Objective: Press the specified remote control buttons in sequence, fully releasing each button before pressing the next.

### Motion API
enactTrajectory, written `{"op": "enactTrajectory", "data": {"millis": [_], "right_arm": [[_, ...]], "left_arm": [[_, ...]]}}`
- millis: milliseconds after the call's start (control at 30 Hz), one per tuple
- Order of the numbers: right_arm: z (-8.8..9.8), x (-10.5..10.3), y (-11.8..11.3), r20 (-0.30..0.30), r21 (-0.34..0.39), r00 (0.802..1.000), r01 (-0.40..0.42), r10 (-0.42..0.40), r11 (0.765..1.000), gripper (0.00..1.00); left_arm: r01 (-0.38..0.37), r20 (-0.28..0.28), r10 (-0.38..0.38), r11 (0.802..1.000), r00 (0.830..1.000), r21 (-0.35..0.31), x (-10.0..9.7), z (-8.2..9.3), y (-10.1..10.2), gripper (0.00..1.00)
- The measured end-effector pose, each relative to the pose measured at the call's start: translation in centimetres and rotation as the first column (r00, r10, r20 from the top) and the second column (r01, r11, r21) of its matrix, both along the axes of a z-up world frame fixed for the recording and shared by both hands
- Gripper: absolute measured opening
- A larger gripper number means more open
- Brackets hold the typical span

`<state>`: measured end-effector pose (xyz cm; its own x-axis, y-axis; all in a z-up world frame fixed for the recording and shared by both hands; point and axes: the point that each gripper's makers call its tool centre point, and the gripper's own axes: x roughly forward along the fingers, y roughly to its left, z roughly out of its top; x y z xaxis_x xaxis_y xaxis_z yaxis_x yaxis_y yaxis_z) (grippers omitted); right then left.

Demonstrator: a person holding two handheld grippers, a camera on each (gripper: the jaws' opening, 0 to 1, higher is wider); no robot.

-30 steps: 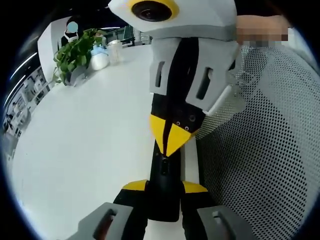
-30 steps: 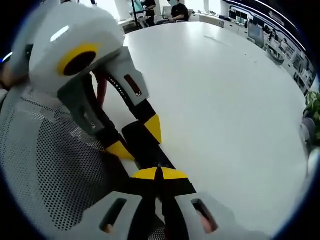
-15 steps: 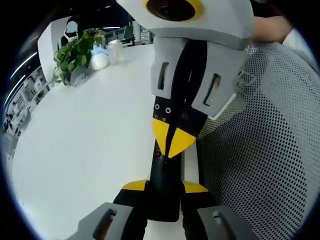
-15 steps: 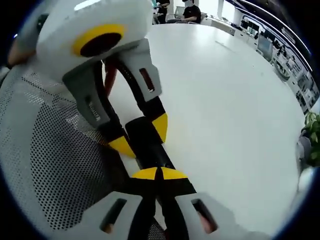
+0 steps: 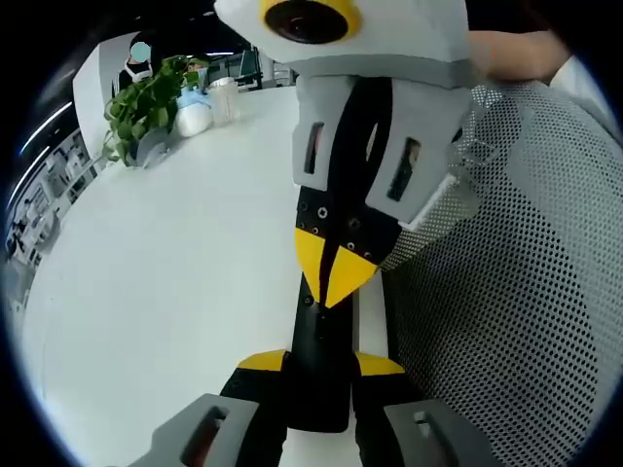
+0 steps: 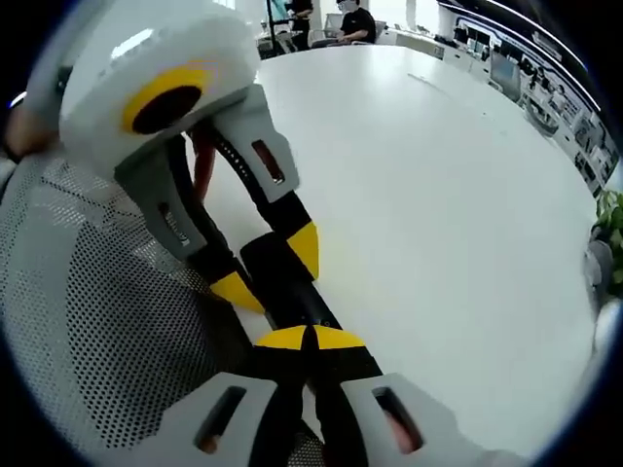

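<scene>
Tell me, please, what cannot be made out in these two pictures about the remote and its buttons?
- Buttons of the remote: left gripper view, too dark and small; the right gripper covers the far end.
- Which button is pressed: right gripper view, the right gripper tips hide the contact point on the remote.
- Near end of the remote: left gripper view, cut off between the left gripper jaws.
- Plant pot: too small.

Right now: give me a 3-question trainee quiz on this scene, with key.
1. True or false: the left gripper holds the remote between its jaws.
2. The right gripper has its jaws: A wide open; B shut, tips on the remote; C gripping a cup.
3. Fill in: the plant stands on the white ____.
Key: 1 true; 2 B; 3 table.
</scene>
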<state>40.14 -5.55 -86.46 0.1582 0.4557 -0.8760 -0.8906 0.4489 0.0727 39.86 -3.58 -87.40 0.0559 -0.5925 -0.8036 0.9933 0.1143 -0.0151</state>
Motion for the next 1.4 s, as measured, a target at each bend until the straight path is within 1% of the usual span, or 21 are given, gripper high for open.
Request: {"op": "enactTrajectory", "data": {"millis": [100,267,400,533,600,933,1100,1200,1400], "right_arm": [[0.03,-0.09,0.06,0.018,-0.012,1.000,-0.016,0.016,1.000,0.00],[0.07,0.03,-0.06,0.009,-0.013,1.000,-0.002,0.002,1.000,0.00],[0.08,0.04,-0.07,0.013,-0.015,1.000,-0.006,0.007,1.000,0.00],[0.01,-0.02,0.02,0.046,-0.024,0.998,-0.051,0.052,0.998,0.00],[0.01,0.03,0.00,0.046,-0.021,0.997,-0.054,0.055,0.998,0.00],[0.03,0.07,-0.02,0.018,0.000,1.000,-0.014,0.014,1.000,0.00],[0.06,0.19,-0.15,-0.053,0.021,0.997,0.055,-0.053,0.998,0.00],[0.07,0.14,-0.29,-0.065,0.029,0.996,0.059,-0.057,0.998,0.00],[0.02,-0.15,-0.61,-0.070,0.012,0.996,0.050,-0.049,0.999,0.00]], "left_arm": [[0.000,0.000,0.000,1.000,1.000,0.000,0.01,0.00,-0.02,0.25],[0.001,0.001,-0.001,1.000,1.000,0.001,0.01,0.00,-0.03,0.25],[0.001,0.001,-0.001,1.000,1.000,0.001,0.00,0.03,-0.03,0.25],[0.003,0.001,-0.003,1.000,1.000,0.002,-0.01,0.06,-0.03,0.25],[0.004,0.000,-0.004,1.000,1.000,0.003,-0.01,0.06,-0.04,0.25],[0.005,0.001,-0.005,1.000,1.000,0.004,-0.02,0.05,-0.03,0.25],[0.003,0.001,-0.003,1.000,1.000,-0.001,-0.01,0.04,-0.03,0.25],[0.002,0.001,-0.002,1.000,1.000,-0.002,0.00,0.03,-0.02,0.25],[0.003,0.002,-0.003,1.000,1.000,-0.002,0.00,0.02,-0.02,0.25]]}}
